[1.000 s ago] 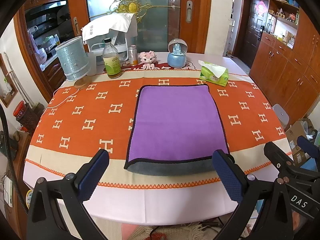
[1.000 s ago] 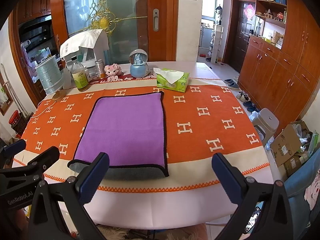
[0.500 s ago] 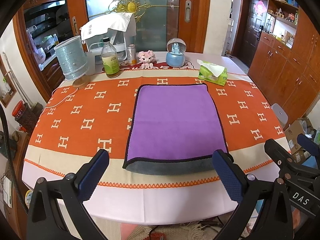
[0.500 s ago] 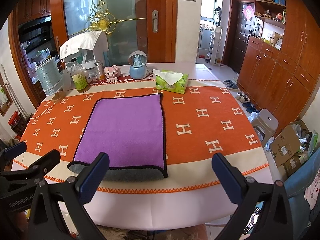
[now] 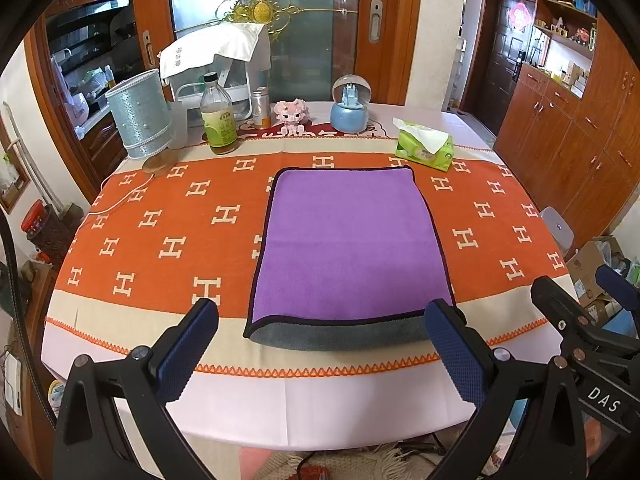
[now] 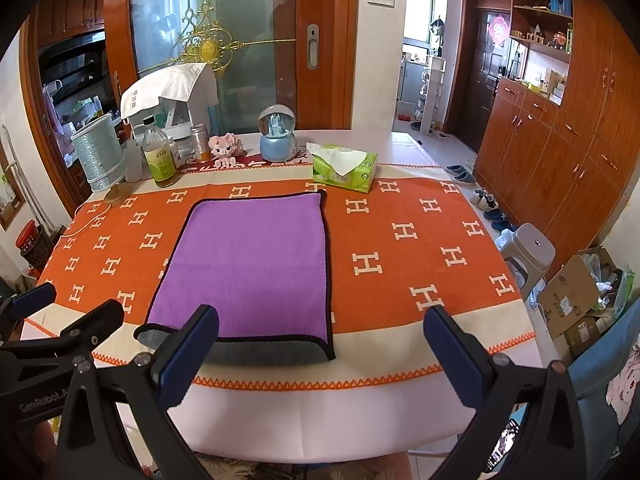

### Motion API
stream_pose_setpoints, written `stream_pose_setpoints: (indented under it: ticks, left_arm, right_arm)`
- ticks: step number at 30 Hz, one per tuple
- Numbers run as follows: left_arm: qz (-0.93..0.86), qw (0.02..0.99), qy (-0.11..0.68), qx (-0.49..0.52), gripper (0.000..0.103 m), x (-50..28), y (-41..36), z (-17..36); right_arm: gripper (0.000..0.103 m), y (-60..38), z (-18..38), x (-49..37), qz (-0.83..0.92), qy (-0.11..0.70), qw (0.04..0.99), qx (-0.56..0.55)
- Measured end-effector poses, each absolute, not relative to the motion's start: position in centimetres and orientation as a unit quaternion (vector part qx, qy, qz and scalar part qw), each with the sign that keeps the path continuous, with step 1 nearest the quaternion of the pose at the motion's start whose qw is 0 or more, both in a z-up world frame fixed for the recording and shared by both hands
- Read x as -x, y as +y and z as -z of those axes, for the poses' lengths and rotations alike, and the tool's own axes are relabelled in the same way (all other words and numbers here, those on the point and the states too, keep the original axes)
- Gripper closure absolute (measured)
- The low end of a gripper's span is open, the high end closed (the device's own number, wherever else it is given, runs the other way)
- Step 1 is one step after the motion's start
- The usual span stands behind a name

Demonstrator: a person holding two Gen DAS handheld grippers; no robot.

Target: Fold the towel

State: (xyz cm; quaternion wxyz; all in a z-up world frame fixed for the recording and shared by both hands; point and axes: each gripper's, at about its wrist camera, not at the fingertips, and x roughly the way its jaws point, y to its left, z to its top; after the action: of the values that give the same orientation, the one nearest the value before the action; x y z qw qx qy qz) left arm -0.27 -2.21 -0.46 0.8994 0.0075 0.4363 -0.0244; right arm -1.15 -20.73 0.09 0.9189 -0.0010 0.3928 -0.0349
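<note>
A purple towel [image 5: 348, 240] with a black hem lies flat in the middle of the table, folded over on itself, its grey underside showing along the near edge [image 5: 344, 334]. It also shows in the right wrist view [image 6: 252, 260]. My left gripper [image 5: 320, 348] is open and empty, held above the table's near edge just short of the towel. My right gripper [image 6: 320, 356] is open and empty, near the towel's near right corner. Each gripper shows at the other view's edge.
An orange H-pattern tablecloth [image 5: 160, 240] covers the table. Along the far edge stand a lamp [image 5: 140, 120], a bottle [image 5: 218, 120], a pink toy [image 5: 292, 114], a snow globe [image 5: 351, 106] and a green tissue box [image 5: 424, 148]. A stool [image 6: 528, 252] and cardboard boxes [image 6: 580, 296] stand to the right.
Both grippers have risen and drawn back slightly from the table; the towel lies unchanged.
</note>
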Motion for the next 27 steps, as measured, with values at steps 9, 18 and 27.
stream_pose_setpoints:
  ticks: [9,18,27]
  left_arm:
    - [0.028,0.900,0.434,-0.006,0.001,0.1,-2.2,0.4]
    - [0.047,0.909,0.414,-0.011,0.001,-0.5,-1.2,0.0]
    - [0.072,0.903,0.424,-0.003,0.001,-2.4,0.2,2.8]
  right_arm:
    - [0.000,-20.7,0.0,1.2,0.035,0.392,0.919,0.002]
    - [0.000,-20.9,0.0,0.9,0.033,0.397,0.917,0.000]
    - [0.000,-21.2,1.9,-0.8,0.021,0.410,0.912,0.004]
